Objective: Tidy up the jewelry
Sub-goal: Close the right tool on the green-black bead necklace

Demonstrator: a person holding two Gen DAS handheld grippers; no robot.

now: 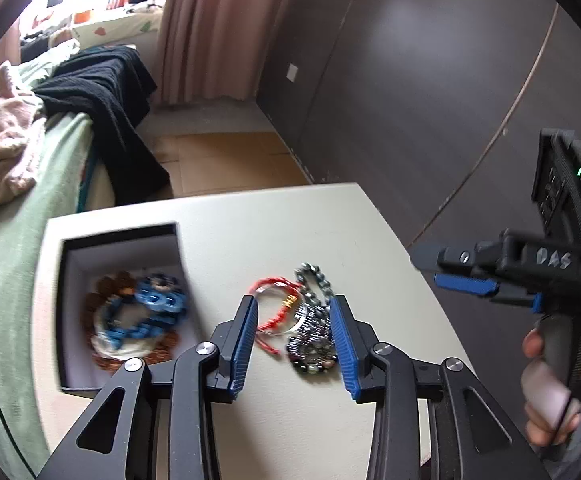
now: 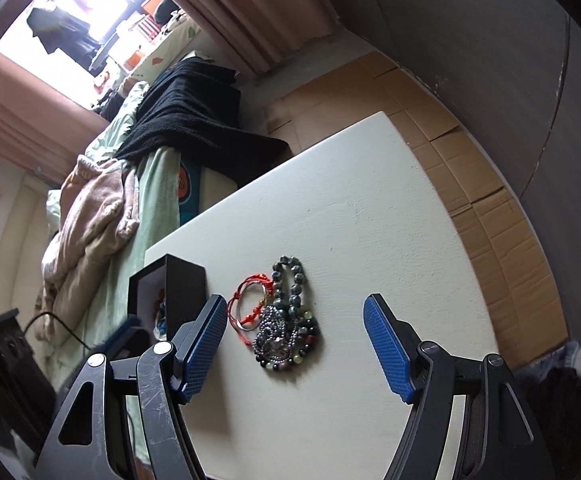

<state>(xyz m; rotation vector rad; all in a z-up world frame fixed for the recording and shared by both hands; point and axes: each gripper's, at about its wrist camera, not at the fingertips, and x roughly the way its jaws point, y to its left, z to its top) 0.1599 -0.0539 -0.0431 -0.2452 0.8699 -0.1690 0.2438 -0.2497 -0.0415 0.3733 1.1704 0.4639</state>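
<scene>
On the white counter (image 1: 250,232) I've got a loose jewelry pile (image 1: 310,320): red cord bracelet (image 1: 276,308) on the L side, touching a grey bead bracelet (image 1: 316,276) and a tangle of dark mixed beads (image 1: 314,348) nearer the cam. Black box (image 1: 118,240) sits just L of the pile, lid off, white lining.

L wrist view only: looks down into the box, so I see blue chunky beads (image 1: 152,308) and brown beads (image 1: 110,284) lying inside. Blurry, can't split individual pcs. Same view shows my right gripper (image 1: 442,268) from the side, off the counter's R edge, raised above it, fingers pointing toward the counter, hand (image 1: 550,384) wrapped on the grip. From that angle I can't tell jaw gap.

R wrist view only: box (image 2: 184,292) seen from its outer wall, contents mostly hidden, just a sliver of blue/red at the opening. Same pile (image 2: 286,320) sits between the fingers, closer to the L one. Cardboard (image 2: 470,168) on the floor past the counter, bed (image 2: 146,208) w/ black cloth (image 2: 194,116) beyond.

Left gripper (image 1: 294,308): jaws released, held over the counter, fingers straddling the pile, angled down; can't tell if pads touch anything. Right gripper, own view (image 2: 294,316): jaws spread wide, nothing in them.
</scene>
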